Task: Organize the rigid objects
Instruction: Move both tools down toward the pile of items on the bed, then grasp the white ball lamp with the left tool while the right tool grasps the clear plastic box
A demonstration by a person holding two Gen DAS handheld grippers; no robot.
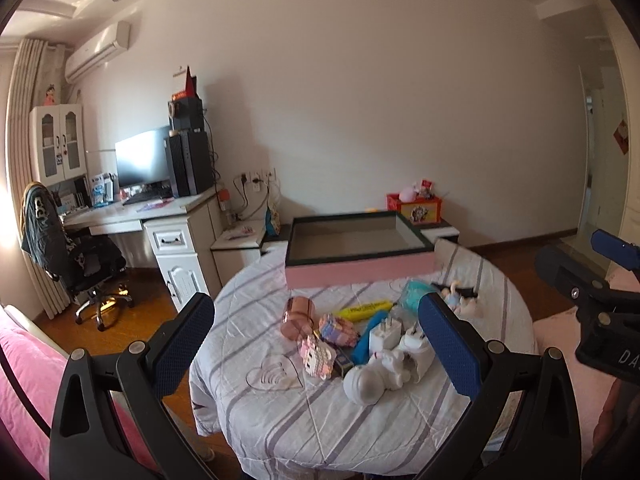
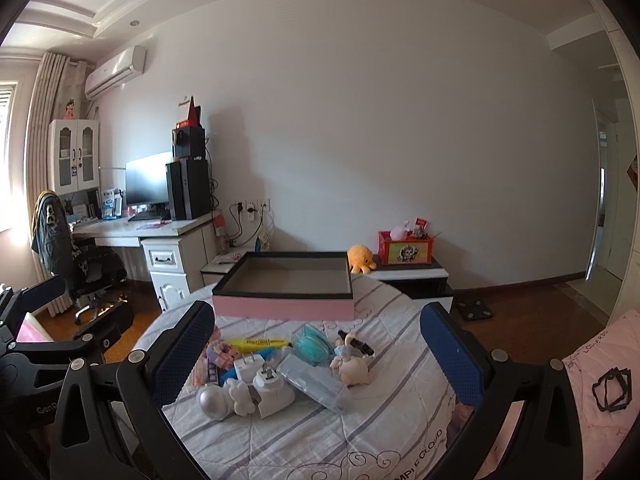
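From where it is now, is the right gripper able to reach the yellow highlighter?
Probably yes. The right gripper is open and empty, and the yellow highlighter lies uncovered at the far side of the pile, just before the pink box. Nothing lies on it, though neighbouring toys crowd it.

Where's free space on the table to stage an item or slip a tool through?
Free: the inside of the pink box looks empty; bare striped cloth lies between the astronaut figure and the near table edge. Both tools, left tool and right tool, hang open. Crowded: the pile from the yellow highlighter to the white chargers, items touching.
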